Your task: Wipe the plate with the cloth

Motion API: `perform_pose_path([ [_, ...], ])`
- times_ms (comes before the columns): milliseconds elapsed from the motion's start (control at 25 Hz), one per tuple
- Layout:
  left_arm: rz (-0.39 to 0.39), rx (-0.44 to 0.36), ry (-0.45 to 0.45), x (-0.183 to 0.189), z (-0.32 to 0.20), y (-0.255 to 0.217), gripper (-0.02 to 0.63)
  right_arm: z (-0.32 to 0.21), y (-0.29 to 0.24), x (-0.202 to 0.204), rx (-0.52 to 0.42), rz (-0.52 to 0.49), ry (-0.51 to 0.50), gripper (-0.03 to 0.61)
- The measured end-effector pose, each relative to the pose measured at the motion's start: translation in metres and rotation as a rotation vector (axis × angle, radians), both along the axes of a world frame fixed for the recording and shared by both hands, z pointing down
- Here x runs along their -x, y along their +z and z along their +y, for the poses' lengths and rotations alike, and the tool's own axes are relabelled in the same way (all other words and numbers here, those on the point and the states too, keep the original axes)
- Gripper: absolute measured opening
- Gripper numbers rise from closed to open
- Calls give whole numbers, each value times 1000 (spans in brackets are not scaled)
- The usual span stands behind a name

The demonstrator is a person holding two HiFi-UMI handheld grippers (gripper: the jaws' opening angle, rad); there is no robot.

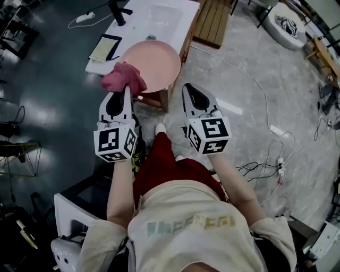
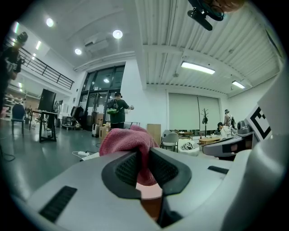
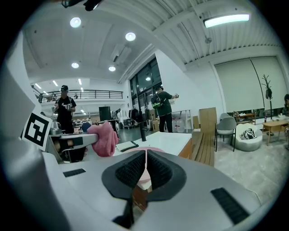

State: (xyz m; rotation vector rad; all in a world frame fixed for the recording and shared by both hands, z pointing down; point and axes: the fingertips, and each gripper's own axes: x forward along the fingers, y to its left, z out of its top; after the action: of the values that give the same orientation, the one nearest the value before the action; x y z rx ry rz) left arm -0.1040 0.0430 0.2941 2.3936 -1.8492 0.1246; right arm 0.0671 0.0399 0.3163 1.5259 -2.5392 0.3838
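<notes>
Left gripper (image 1: pixel 126 93) is clamped on the pink cloth (image 1: pixel 124 78). Right gripper (image 1: pixel 190 91), jaws closed on nothing, hovers near the right edge of the pink plate (image 1: pixel 154 66). The plate sits at the near end of the white counter (image 1: pixel 159 18). The bunched cloth overlaps the plate's left rim.

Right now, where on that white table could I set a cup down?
The white top is bare beyond the pink plate, right of the black post. The near end is crowded: plate, dark pad, and the left gripper holding the cloth.
</notes>
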Motion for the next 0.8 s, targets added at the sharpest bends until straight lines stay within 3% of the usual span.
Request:
perform_pose_path([
  [800, 10, 49, 110, 33, -129, 21, 60, -136, 40, 7, 117, 128, 154, 40],
])
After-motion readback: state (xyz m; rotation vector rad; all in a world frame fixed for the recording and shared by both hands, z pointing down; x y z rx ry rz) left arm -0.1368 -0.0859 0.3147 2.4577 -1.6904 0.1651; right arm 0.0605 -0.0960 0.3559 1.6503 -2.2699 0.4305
